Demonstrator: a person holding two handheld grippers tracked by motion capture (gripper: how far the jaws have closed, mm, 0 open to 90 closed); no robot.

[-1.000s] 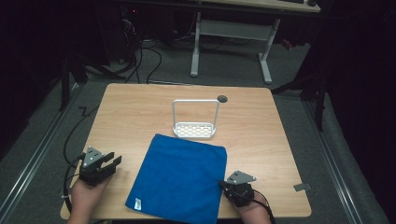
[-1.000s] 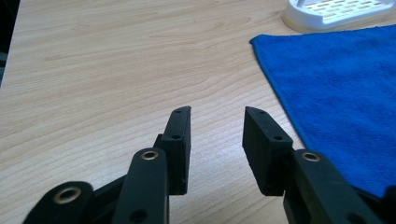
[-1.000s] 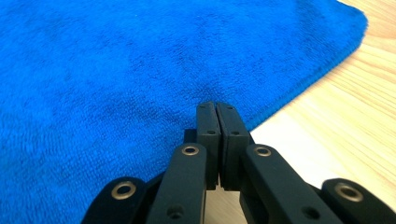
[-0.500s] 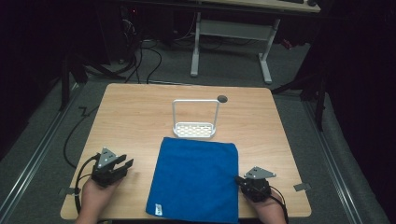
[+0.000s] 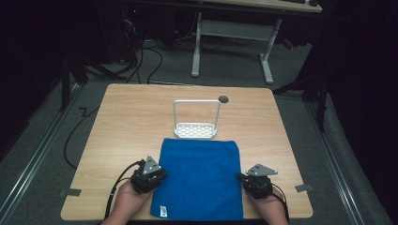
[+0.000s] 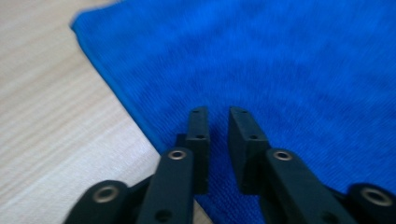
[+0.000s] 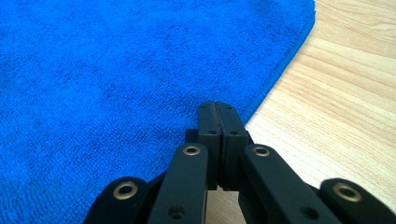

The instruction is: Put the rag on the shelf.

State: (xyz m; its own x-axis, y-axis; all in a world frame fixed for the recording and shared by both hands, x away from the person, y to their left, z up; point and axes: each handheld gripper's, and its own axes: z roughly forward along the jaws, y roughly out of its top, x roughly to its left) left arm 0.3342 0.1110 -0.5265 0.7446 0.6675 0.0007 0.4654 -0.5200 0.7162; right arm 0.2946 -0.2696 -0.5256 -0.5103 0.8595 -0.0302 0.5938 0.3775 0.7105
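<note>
The blue cloth [image 5: 201, 178] lies flat on the near half of the wooden table [image 5: 122, 122], its front edge at the table's near edge, with one gripper at each side. The left gripper [image 5: 148, 176] sits over the cloth's left edge; its own view shows the jaws a narrow gap apart above the fabric, with nothing between them, likely lined up to pinch that edge. The right gripper [image 5: 257, 183] sits at the right edge; its view shows the jaws pressed fully together at the hem, and whether any cloth is caught between them I cannot tell. That symmetric placement suggests a two-handed lift or fold. Only the gripper views reveal these jaw gaps and the terry weave; the high view adds the layout beyond: a small white wire rack [image 5: 196, 123] standing just past the cloth's far edge, and a dark round hole [image 5: 223, 99] farther back.
</note>
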